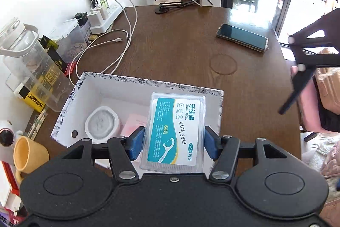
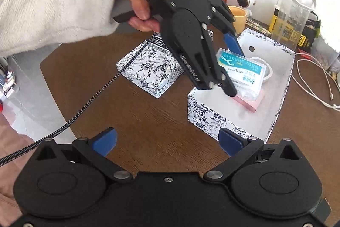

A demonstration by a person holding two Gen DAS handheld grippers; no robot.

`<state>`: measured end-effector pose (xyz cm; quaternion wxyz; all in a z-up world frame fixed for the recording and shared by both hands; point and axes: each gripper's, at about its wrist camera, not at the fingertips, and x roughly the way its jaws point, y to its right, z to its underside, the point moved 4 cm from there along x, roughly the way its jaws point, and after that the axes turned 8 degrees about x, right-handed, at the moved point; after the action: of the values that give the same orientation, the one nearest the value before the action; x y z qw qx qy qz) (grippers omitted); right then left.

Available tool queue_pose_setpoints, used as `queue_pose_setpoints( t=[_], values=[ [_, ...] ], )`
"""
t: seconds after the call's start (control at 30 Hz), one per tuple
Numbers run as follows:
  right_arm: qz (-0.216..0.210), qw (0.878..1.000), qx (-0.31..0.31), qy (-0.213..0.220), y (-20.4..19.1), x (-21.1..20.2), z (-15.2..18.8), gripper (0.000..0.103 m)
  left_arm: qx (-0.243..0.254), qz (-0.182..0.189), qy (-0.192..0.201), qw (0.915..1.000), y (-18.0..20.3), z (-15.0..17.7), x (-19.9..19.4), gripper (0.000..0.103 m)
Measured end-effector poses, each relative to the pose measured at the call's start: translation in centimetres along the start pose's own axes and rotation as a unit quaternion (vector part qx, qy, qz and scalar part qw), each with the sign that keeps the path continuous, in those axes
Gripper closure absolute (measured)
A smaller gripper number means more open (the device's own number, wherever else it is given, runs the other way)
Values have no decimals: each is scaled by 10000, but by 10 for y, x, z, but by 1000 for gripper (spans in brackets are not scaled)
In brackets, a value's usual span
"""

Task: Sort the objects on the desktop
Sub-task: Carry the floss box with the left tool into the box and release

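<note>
left gripper (image 2: 231,65): black, blue-padded, clamped on clear plastic dental floss box (image 2: 242,67)
floss box: above pink pad (image 2: 251,102) inside floral-patterned white open box (image 2: 212,118)
right gripper (image 2: 167,142): jaws wide apart, over brown wooden table (image 2: 148,116)

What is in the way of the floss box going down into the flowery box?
Nothing blocks the open top. The left claw holds the floss box over the flowery box. Underneath sit a pink pad and a round white container, so it would land partly on those.

Brown table (image 1: 180,52) bears floral box (image 1: 146,83), phone (image 1: 242,36), cables (image 1: 127,20).
</note>
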<state>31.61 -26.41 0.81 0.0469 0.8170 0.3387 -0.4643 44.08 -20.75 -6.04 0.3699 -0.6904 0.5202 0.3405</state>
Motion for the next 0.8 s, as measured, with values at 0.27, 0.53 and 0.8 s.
queue_pose_setpoints(
  t=[0.27,0.53,0.8],
  values=[
    [-190,9996,125,-190,40,13,1,0,120,690,-571,9959,-30,-7,80,46],
    [121,9983,265,-498,73,36,8,0,130,1283,-835,9881,-28,8,107,46],
    [341,9976,192,-565,81,45,9,0,166,1418,-1010,9846,-26,21,121,46]
  ],
)
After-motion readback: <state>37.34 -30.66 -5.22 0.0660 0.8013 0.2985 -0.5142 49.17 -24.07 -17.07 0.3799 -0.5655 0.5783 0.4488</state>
